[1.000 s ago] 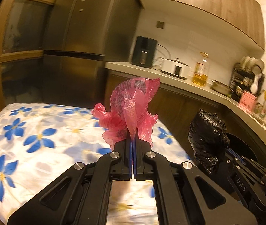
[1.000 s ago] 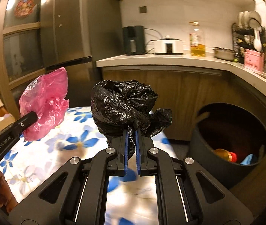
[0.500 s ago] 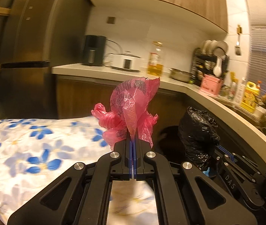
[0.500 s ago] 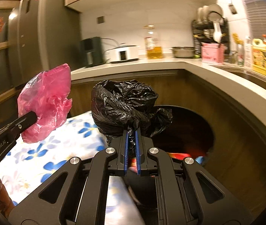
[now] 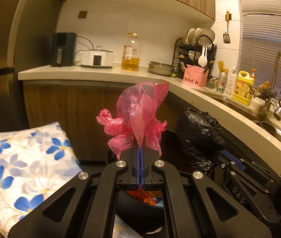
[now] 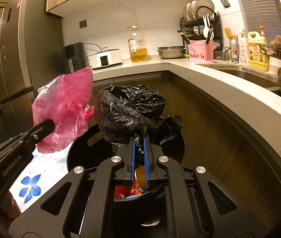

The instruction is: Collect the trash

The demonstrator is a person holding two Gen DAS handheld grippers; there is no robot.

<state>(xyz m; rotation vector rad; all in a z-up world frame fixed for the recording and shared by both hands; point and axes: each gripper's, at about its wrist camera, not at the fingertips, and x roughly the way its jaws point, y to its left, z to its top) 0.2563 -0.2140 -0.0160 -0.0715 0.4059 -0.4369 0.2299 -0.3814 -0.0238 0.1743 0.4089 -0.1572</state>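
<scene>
My left gripper is shut on a crumpled pink plastic bag, which also shows at the left of the right wrist view. My right gripper is shut on a crumpled black plastic bag, seen to the right in the left wrist view. Both bags hang above a round black trash bin with red, orange and blue litter inside; the bin also shows under the left gripper.
A table with a blue-flowered cloth is at the left. A curved counter with wooden cabinet fronts wraps around the bin, carrying an oil bottle, cooker, dish rack and sink. A dark fridge stands at the left.
Both grippers swung right, away from the flowered table, and now hold their bags over the trash bin. The grips on both bags are unchanged.
</scene>
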